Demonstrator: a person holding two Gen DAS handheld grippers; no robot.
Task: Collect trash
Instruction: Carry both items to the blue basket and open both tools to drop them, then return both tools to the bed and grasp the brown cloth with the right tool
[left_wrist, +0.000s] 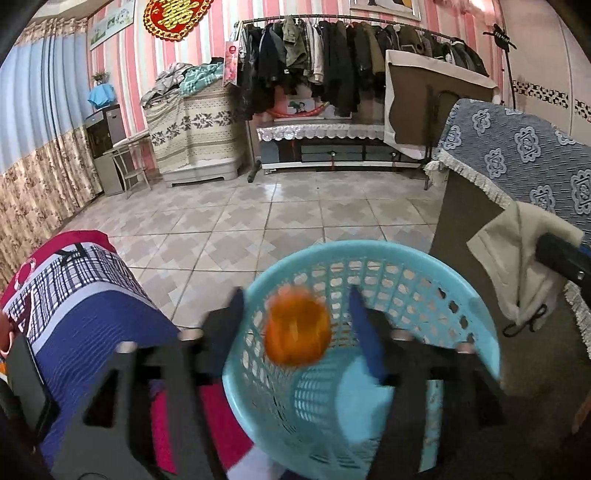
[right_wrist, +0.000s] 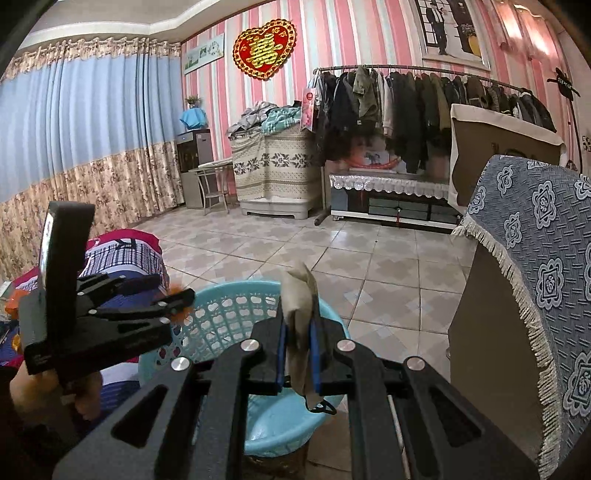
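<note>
Over tiled floor beside bed: turquoise mesh basket (left_wrist: 369, 325) stands as trash bin. Left gripper (left_wrist: 297, 325) above its mouth, jaws apart, blurred orange scrap (left_wrist: 297, 328) between them, apparently dropping in. Right gripper (right_wrist: 298, 343) clenched on beige face mask (right_wrist: 301, 321), held over rim, likely next.

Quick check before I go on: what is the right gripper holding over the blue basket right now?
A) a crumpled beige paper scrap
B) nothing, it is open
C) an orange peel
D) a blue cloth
A: in the right wrist view the right gripper is shut on a beige paper scrap, pinched upright between its fingers above the blue basket.
</note>
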